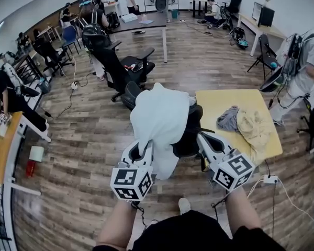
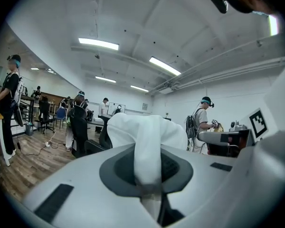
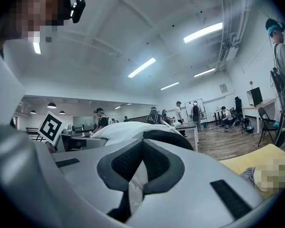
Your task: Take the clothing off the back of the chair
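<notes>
I see a yellow table (image 1: pixel 220 101) at right, with a grey cloth (image 1: pixel 228 118) and a yellow cloth (image 1: pixel 254 128) heaped on it, touching. Power strip (image 1: pixel 270 179) on the wood floor (image 1: pixel 83 140) nearby. Dark desk (image 1: pixel 146 22) far back, seated person (image 1: pixel 215 12) beyond.

Wood floor (image 1: pixel 89 156), yellow table (image 1: pixel 220 101), office chairs (image 1: pixel 118 69)

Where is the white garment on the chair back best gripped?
Pinch the white garment at its hanging near side, two spread points, from behind the chair back: loose folds there fit the jaws. The left gripper and right gripper grip so.
</notes>
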`<state>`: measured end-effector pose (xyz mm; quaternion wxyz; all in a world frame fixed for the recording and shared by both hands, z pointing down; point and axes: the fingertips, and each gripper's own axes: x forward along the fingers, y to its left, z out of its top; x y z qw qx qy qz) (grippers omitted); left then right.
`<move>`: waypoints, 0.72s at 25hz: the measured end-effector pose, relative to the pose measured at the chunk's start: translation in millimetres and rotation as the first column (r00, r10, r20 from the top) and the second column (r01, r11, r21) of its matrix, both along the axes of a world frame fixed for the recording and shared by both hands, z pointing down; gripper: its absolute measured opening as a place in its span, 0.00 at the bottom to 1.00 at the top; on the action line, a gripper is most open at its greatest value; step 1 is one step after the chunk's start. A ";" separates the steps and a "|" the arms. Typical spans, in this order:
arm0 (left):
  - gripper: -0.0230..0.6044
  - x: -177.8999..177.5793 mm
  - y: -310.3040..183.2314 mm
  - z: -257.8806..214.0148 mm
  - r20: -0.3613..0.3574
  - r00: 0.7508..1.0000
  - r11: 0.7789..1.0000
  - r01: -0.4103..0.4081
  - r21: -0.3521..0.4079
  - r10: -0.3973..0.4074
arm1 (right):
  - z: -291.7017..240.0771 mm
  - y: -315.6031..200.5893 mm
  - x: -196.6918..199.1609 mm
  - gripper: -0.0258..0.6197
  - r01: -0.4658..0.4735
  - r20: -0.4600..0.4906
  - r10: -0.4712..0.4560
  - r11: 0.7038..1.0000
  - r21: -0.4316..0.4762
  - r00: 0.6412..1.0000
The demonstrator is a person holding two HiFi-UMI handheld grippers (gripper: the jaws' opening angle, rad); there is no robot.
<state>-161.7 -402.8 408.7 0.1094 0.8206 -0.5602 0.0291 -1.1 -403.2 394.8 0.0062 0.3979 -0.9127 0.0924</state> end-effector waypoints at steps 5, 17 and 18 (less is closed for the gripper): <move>0.13 -28.7 33.0 -8.6 -0.017 1.000 1.000 0.012 0.024 -0.011 | -3.5 23.9 -24.4 0.06 0.003 -0.003 -0.003 1.000 0.003 1.000; 0.13 -108.9 121.9 -17.8 -0.042 0.999 0.998 0.032 0.048 -0.030 | -10.2 100.5 -97.1 0.06 0.017 -0.011 -0.017 1.000 0.017 1.000; 0.13 -115.5 129.4 -18.3 -0.043 0.999 0.998 0.032 0.050 -0.030 | -10.2 107.4 -102.9 0.06 0.018 -0.012 -0.018 1.000 0.018 1.000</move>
